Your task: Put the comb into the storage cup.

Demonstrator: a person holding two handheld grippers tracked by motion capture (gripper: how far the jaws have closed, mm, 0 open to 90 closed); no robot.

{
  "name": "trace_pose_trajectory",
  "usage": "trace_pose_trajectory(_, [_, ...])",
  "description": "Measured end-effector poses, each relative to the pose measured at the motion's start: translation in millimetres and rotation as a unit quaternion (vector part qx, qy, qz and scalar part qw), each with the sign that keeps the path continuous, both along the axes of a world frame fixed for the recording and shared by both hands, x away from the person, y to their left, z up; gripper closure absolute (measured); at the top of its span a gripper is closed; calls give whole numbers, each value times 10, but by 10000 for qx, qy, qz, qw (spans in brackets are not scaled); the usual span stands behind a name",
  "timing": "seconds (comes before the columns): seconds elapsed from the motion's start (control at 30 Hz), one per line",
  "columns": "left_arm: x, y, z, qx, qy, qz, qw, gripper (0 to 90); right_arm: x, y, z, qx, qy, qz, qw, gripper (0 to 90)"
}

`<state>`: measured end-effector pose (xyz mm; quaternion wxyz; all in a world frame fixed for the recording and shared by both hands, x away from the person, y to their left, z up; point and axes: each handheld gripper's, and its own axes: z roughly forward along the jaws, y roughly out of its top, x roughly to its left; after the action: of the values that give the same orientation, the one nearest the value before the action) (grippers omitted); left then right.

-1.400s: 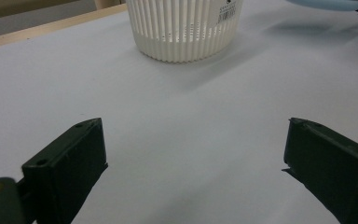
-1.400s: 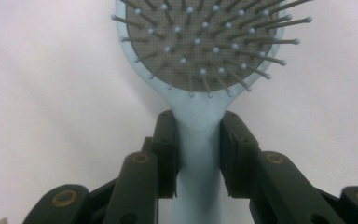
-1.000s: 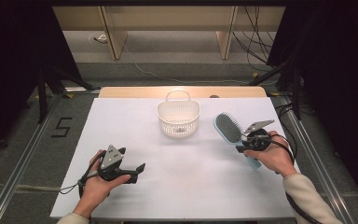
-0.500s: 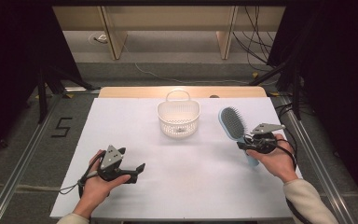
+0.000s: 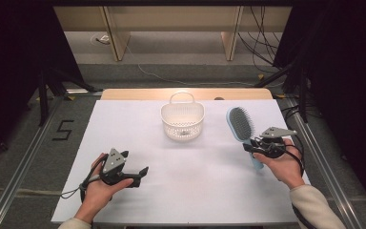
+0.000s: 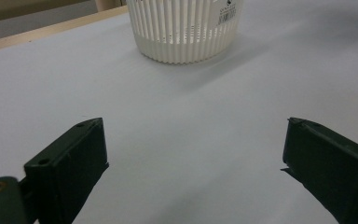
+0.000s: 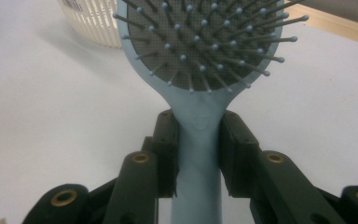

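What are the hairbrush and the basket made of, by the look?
Light blue paddle hairbrush: likely moulded plastic, smooth with a soft sheen; dark grey matte cushion pad, probably rubber, set with thin ball-tipped pins. The right gripper is shut on its handle. White slatted round basket: rigid plastic, judging by its thin uniform ribs and moulded loop handle.
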<state>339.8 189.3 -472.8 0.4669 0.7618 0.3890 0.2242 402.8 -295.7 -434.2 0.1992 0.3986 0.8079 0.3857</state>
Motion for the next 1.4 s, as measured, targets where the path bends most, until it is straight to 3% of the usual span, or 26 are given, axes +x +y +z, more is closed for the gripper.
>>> trace_pose_trajectory(0.43, [3,6,2,-4,-23,1,10000,62,-8,-27,38,251,-313,-180,9990,705])
trace_pose_trajectory(1.4, [2,7,4,6,-43,-5,10000,65,-2,6,74,549,-668,-295,9958,704])
